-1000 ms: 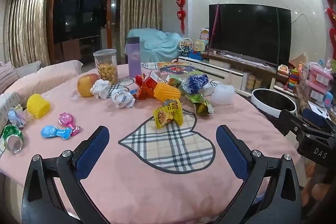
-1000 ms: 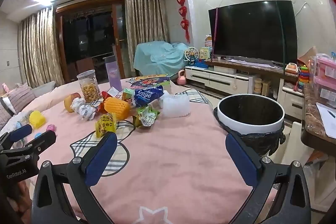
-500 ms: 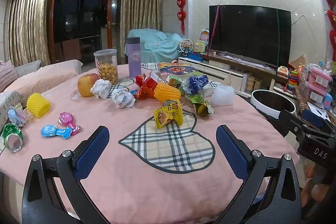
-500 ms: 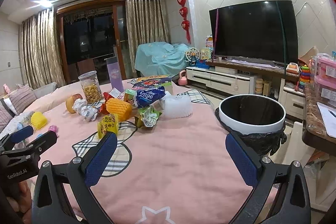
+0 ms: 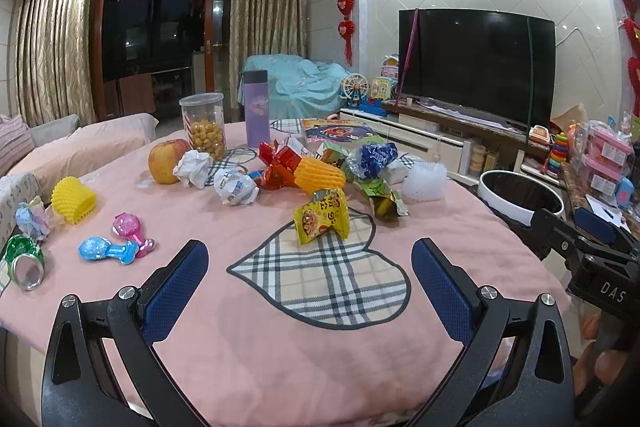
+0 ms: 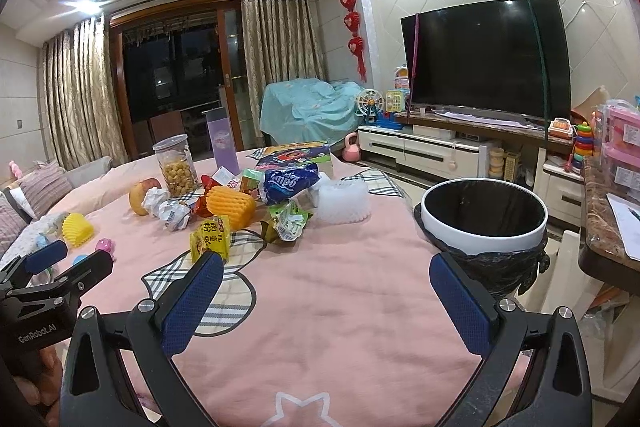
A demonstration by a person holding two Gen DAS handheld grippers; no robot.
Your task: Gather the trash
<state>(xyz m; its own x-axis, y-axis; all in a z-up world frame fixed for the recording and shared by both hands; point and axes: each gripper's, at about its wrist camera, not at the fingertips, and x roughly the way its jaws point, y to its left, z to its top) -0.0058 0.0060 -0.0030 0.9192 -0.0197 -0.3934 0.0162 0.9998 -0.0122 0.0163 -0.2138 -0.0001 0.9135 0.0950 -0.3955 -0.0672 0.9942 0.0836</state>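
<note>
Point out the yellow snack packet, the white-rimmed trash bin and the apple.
yellow snack packet point(image 5: 321, 215), left wrist view, printed front.
white-rimmed trash bin point(image 6: 486, 242), right wrist view, near side of white rim.
apple point(image 5: 165, 161), left wrist view, front skin.

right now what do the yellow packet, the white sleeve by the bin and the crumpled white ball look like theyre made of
Yellow packet: glossy printed plastic film, judging by its sheen and creases.
White sleeve: probably soft foam netting, with a dimpled, translucent mesh surface.
Crumpled white ball: likely matte paper or tissue, given its sharp dull folds.
</note>
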